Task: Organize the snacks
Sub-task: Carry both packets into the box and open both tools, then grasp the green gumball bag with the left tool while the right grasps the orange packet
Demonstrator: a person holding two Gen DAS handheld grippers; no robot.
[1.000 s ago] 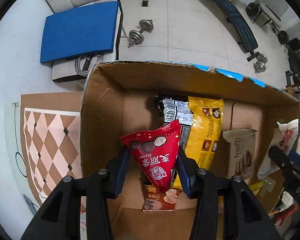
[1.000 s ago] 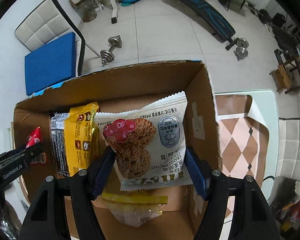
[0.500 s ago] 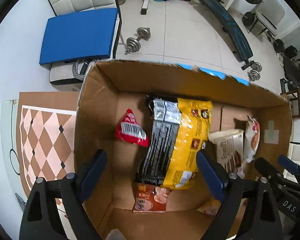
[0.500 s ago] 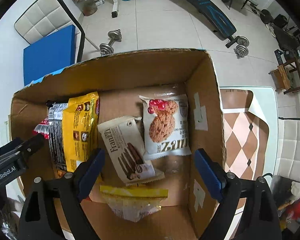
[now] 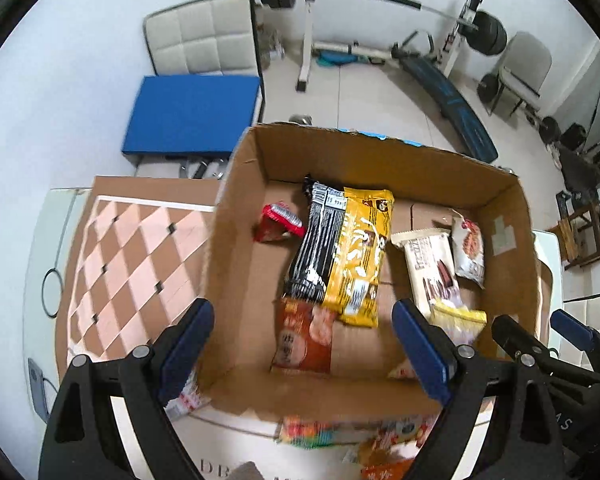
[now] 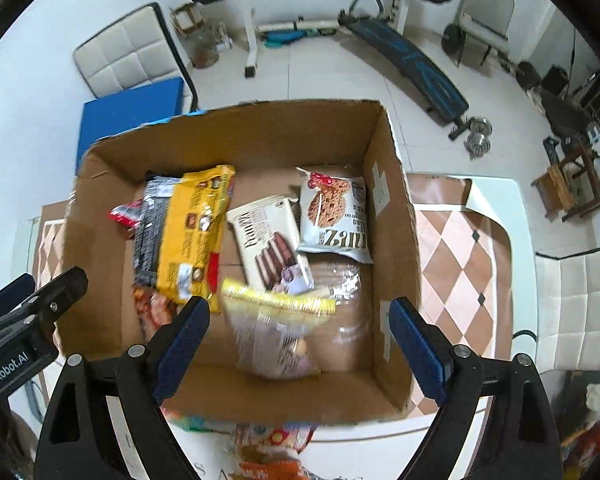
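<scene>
Both hand-held grippers pulled back, jaws wide, empty; red packet [image 5: 278, 222], cookie packet [image 6: 334, 214] lie in box [image 5: 236, 208].

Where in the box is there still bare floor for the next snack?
Bare cardboard lies between the box's left wall and the black-and-yellow pack, below the red packet. The right half is crowded: wafer pack, cookie packet and yellow-topped bag overlap.

The left gripper [image 6: 28, 316] carries the white word "GenRobot.AI" on its black body – the prints on the snack packets are too blurred to read surely.
</scene>
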